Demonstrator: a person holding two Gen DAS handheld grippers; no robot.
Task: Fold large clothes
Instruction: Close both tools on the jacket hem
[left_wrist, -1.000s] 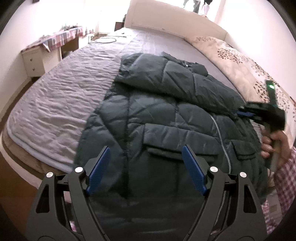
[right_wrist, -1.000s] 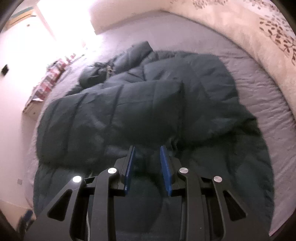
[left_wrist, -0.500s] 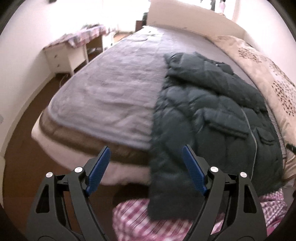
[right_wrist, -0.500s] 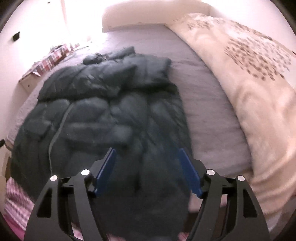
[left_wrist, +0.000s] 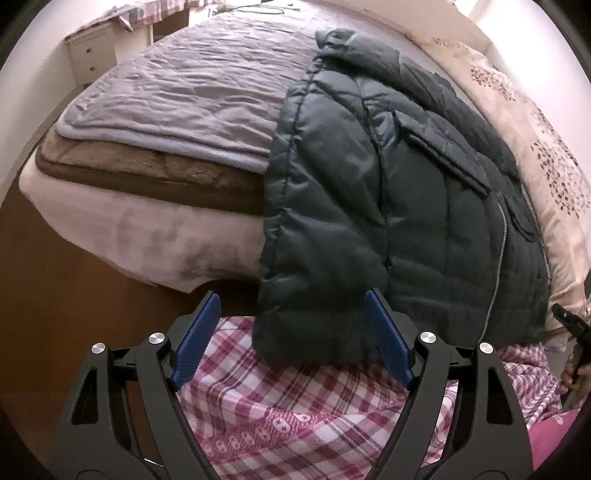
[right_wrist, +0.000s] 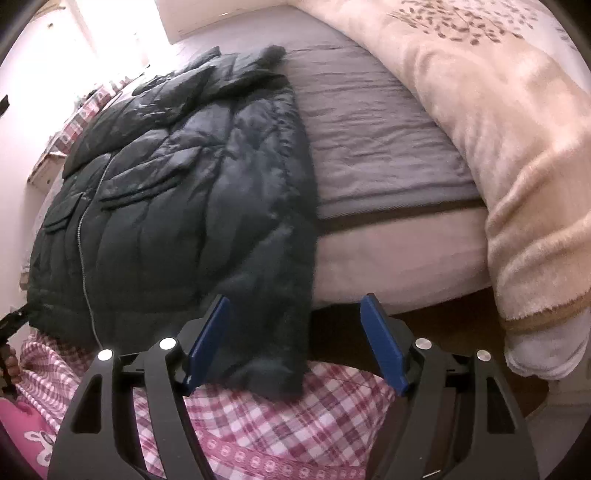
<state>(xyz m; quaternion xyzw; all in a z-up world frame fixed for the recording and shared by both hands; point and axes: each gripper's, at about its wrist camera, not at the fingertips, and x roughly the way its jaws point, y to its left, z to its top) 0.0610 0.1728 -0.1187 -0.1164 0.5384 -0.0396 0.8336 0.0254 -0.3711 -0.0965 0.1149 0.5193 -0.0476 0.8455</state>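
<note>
Bedding is filling most of both views: a grey quilted bedspread (left_wrist: 177, 92) is lying over a brown layer and a pale mattress (left_wrist: 155, 236), and a cream blanket with a leaf print (right_wrist: 491, 122) is running along the far side of the bed and drooping over its end. A dark green puffer jacket (left_wrist: 388, 177) is lying front-up on the bedspread with its zipper (right_wrist: 83, 236) closed, its sleeves folded across the chest, and its hem hanging over the end of the mattress. In the right wrist view the jacket (right_wrist: 192, 192) is sitting between the grey bedspread (right_wrist: 369, 129) and the room's left wall. Below the hem, red-and-white checked fabric (left_wrist: 295, 406) is showing, apparently the person's clothing. A white bedside cabinet (left_wrist: 92, 55) with a checked cloth on top is standing beside the bed.

The left gripper (left_wrist: 291, 339) is hovering with its blue pads spread wide, the jacket's left hem corner sitting between them in the view, not pinched. The right gripper (right_wrist: 295, 347) is likewise gaping wide, the right hem corner hanging just inside its left pad; whether the pad is touching the cloth is unclear. A sliver of the right gripper (left_wrist: 572, 325) is also showing at the edge of the left wrist view.
</note>
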